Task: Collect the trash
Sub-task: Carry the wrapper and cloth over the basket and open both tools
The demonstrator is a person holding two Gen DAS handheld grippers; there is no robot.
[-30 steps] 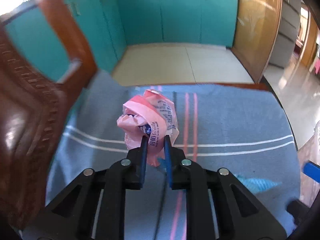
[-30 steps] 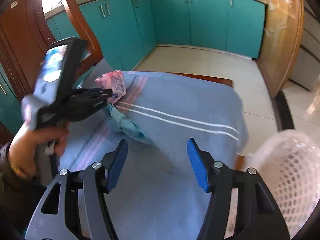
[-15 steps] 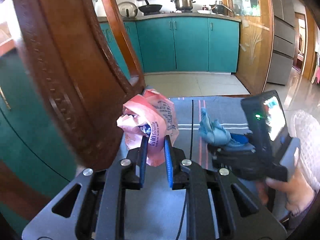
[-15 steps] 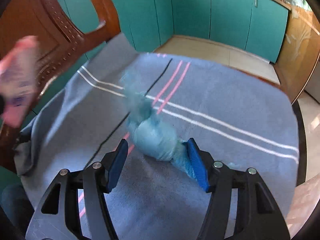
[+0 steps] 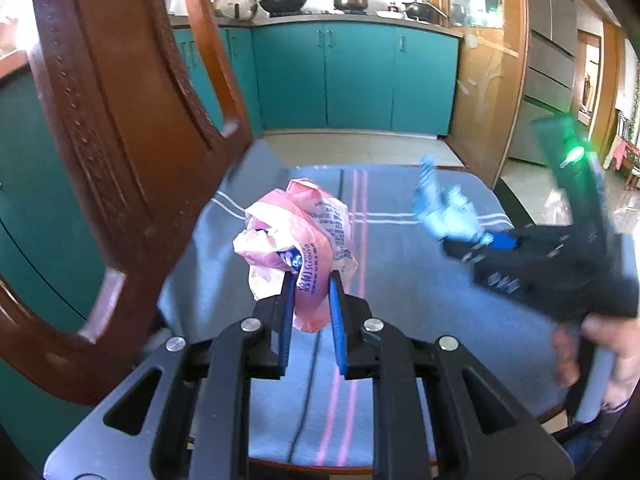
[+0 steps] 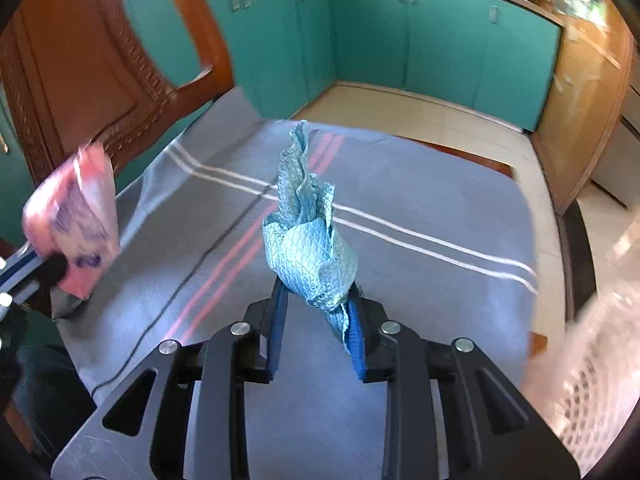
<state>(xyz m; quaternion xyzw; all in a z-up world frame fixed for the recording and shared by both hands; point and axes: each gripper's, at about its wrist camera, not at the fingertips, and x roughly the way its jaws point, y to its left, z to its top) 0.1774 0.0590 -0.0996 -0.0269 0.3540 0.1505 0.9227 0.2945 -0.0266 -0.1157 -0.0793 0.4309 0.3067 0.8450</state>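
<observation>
The blue striped cloth point(image 6: 400, 216) covering the surface is the biggest thing I have in view, and in both wrist views no other loose scrap lies on it, which I read as the pick-up part being nearly done. At 9 o'clock of it stands the carved wooden chair point(image 5: 100, 128). At 4 o'clock in the right wrist view, a white mesh basket point(image 6: 592, 380) shows blurred; I take it for the likely place to drop things, though I cannot confirm that.

The pink crumpled wrapper point(image 5: 296, 240) sits in my left hand-held gripper point(image 5: 311, 312), whose blue pads are pinched tight on its lower fold, so it hangs clear above the cloth. It is held by the bottom, I judge, because that was the bunched part that could be caught.

The teal waffle-weave rag point(image 6: 310, 248) stands upright between the fingers of my right hand-held gripper point(image 6: 316, 324). Those fingers are closing at this moment; the pad at 3 o'clock touches the rag's tail, and the rag looks caught and raised off the cloth.

Both tools tilt downward toward the surface. In the left view the right tool comes in from 3 o'clock, blurred, with the person's hand point(image 5: 604, 356) wrapped on its handle.
</observation>
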